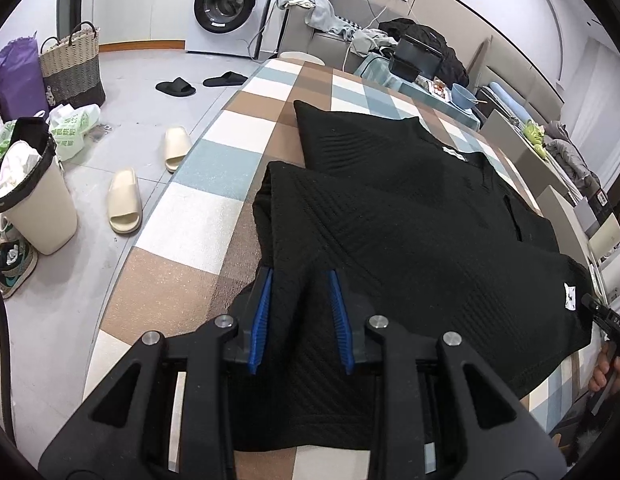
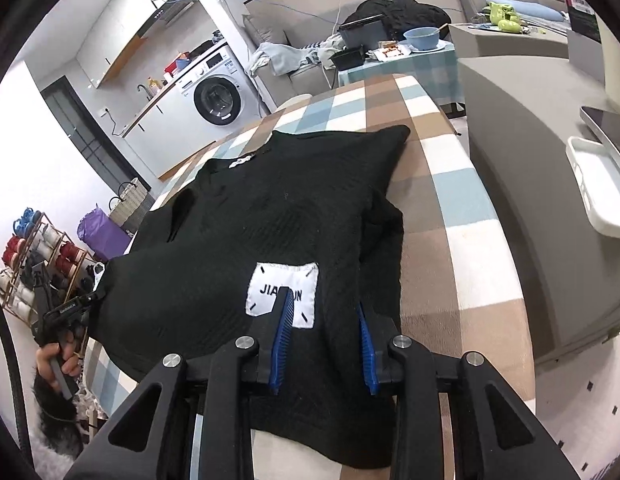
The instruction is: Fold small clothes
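Left wrist view shows the left gripper (image 1: 300, 316) clamped on the near hem of the black sweater (image 1: 389, 216), which lies on the checked table (image 1: 190, 216); rightward, the right gripper (image 2: 323, 340) pinches the hem likewise. Lifting both evenly should fold it straight.

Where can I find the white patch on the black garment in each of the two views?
Left wrist view: the white patch sits at the far right, near the garment's hem.
Right wrist view: the patch is low in the centre, partly behind a jaw.
Shared landmark: the washing machine, beyond the table's far end.
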Available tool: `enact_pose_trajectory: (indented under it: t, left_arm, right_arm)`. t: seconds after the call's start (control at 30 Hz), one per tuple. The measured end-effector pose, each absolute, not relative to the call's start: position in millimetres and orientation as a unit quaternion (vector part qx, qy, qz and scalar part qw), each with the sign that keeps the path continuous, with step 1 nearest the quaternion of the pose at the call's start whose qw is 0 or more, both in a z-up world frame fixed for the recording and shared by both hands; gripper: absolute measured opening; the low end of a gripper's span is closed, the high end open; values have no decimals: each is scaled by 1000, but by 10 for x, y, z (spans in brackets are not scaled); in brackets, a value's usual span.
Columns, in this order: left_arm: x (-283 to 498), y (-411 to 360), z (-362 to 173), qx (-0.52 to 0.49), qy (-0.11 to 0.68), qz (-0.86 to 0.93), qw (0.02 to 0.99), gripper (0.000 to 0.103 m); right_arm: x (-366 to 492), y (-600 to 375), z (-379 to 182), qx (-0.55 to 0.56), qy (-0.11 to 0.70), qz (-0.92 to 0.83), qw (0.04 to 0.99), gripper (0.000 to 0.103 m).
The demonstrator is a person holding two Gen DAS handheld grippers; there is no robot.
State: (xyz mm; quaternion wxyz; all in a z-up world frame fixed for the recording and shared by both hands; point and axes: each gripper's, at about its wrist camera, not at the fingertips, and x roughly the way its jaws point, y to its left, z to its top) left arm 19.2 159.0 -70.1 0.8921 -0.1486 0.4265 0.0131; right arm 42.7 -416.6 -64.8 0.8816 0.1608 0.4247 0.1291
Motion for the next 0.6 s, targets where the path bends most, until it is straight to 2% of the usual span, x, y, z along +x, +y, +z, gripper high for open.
enact_pose_trajectory:
  t: [0.07,0.1,0.13,0.17,0.2,0.23,0.27,0.47,0.6]
  left_arm:
    - [215,1592,-718,-148,427,16,892,24]
    - [232,1596,-729,-149,426,18,892,18]
    - [251,1601,-742,-149,427,21,892,7]
    - [262,1605,-747,-150,429,20,891,5]
    - [260,1611,-739,-152,425,18,892,4]
    - [241,1618,-712,-154,418,19,895,3]
    - [222,1628,-683,-155,413,16,897,3]
    - [40,1717,-388,-178,364,7,914,3]
    - [165,1723,-211,-170,343,6,924,3]
  right_arm:
    - [461,-4161,-635,163,422,131,882,31]
    - [471,-4157,-631,163,419,131,883,31]
    - [485,-4145,-629,161,416,134,885,31]
    - [505,-4130,-635,159,416,133,885,29]
    - [519,-4118,-640,158,416,134,885,25]
    - [520,-4107,-634,155,413,135,887,11]
    - [507,-4102,-609,150,403,131,893,6]
    - [295,-4277,-317,190,339,142,910,5]
    - [394,-4221,-150,176,320,139,920,5]
